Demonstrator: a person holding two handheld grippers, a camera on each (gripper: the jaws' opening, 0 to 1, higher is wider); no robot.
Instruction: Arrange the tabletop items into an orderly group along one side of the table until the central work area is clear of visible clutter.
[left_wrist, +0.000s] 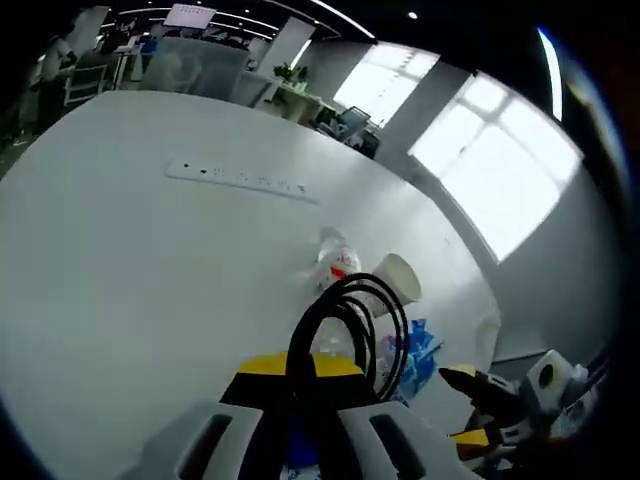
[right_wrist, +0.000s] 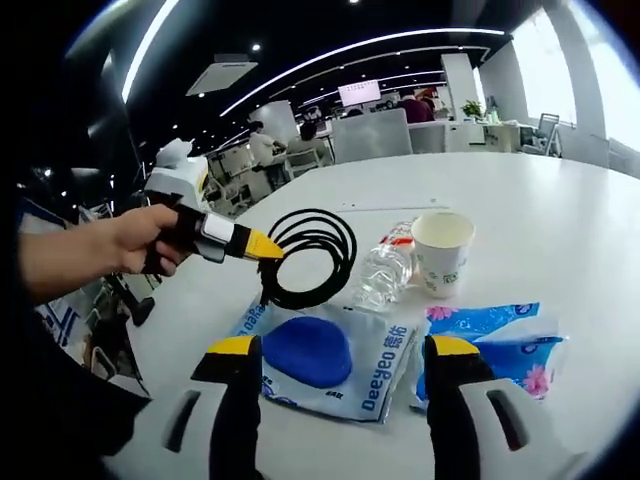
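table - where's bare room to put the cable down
The white table is bare on the wide stretch between the power strip and the left gripper, which holds the black cable. It is crowded around the paper cup, plastic bottle and blue packets, just ahead of the open right gripper.

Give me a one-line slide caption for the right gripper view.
Left gripper holds a coiled black cable above tissue packs, beside a bottle and paper cup.
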